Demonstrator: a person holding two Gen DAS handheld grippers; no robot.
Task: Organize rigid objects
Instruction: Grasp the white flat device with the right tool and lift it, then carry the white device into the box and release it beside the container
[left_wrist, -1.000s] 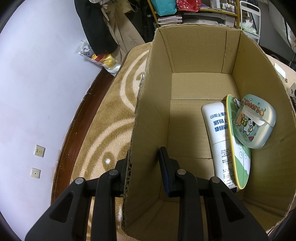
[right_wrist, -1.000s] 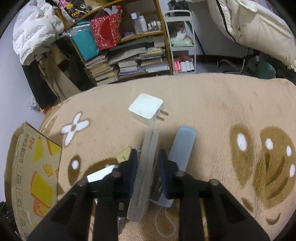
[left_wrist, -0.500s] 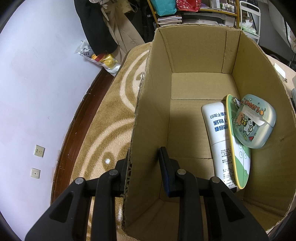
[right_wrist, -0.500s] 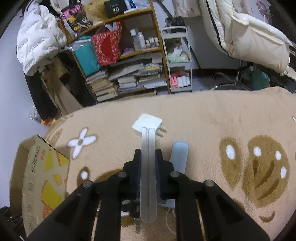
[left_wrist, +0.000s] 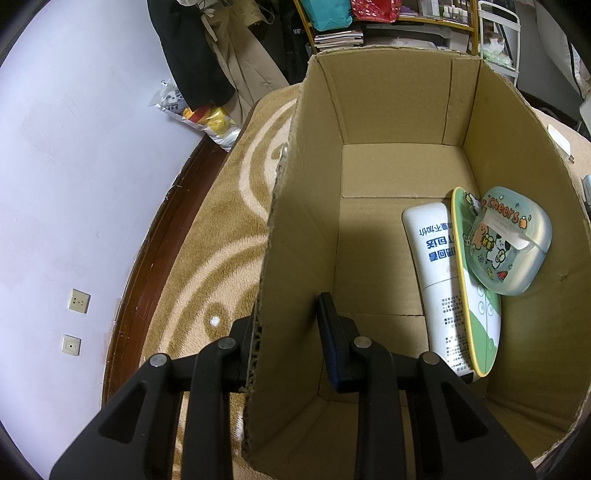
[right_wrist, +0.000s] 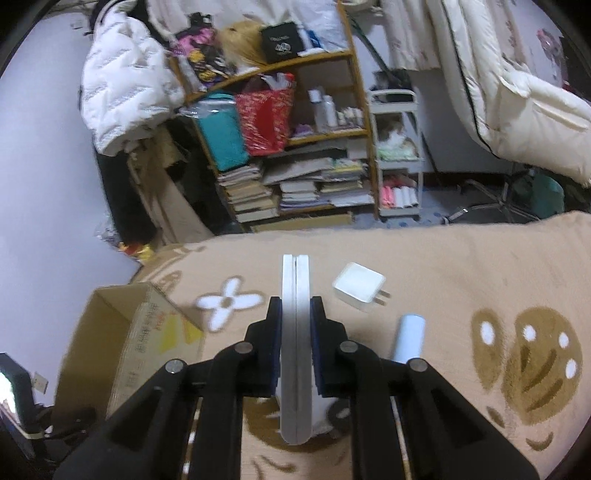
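Left wrist view: the left gripper (left_wrist: 286, 325) straddles the left wall of an open cardboard box (left_wrist: 295, 229), one finger outside the wall and the other inside. The outer finger lies against the cardboard; the inner one seems to stand slightly off it, so whether the claw truly pinches the wall cannot be told. Inside the box, along its right side, a white tube (left_wrist: 439, 280) with blue print lies flat on the bottom. Beside and partly over it rests a flat oval thing with a yellow rim (left_wrist: 480, 325). On top of that, leaning toward the right wall, sits a pale green case (left_wrist: 513, 243) with cartoon stickers and the word "Cheers". The box stands on a tan rug (left_wrist: 207, 258) with cream swirls. A white wall (left_wrist: 74, 147) with two sockets is at left.

Right wrist view: the right gripper (right_wrist: 295, 306) is closed narrowly on a thin grey flat case (right_wrist: 295, 354), held on edge and raised above the rug (right_wrist: 443, 266). On the rug just right of it lie a white charger plug (right_wrist: 358, 287) and, nearer, a pale blue stick-shaped thing (right_wrist: 409, 341). The cardboard box (right_wrist: 122, 332) shows at lower left. A cluttered bookshelf (right_wrist: 288, 147) fills the background.
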